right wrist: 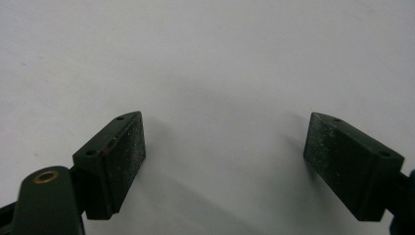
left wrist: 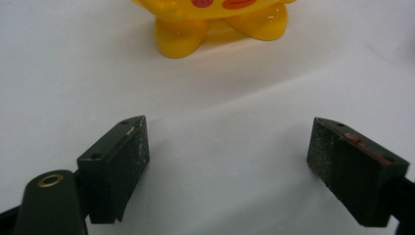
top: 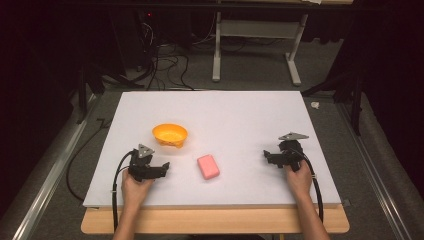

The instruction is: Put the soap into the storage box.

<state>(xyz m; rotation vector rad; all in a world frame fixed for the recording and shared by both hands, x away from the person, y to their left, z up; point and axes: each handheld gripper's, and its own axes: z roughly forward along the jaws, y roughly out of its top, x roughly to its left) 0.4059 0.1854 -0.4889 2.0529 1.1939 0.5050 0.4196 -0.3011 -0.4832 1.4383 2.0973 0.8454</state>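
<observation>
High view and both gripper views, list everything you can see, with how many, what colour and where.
bowl: one, orange-yellow with little feet, on the board ahead of the left gripper
pink block: one, pink, on the board between the two grippers, nearer the left one
board: one, white, lying on the wooden table
wooden table: one, light wood, its edge showing under the board's near side
cables: several, black, on the floor beyond the board
white frame: one, white, on the floor at the back
left gripper: one, black, fingers apart, nothing between
right gripper: one, black, fingers apart, nothing between
hands: two, at the near edge
</observation>
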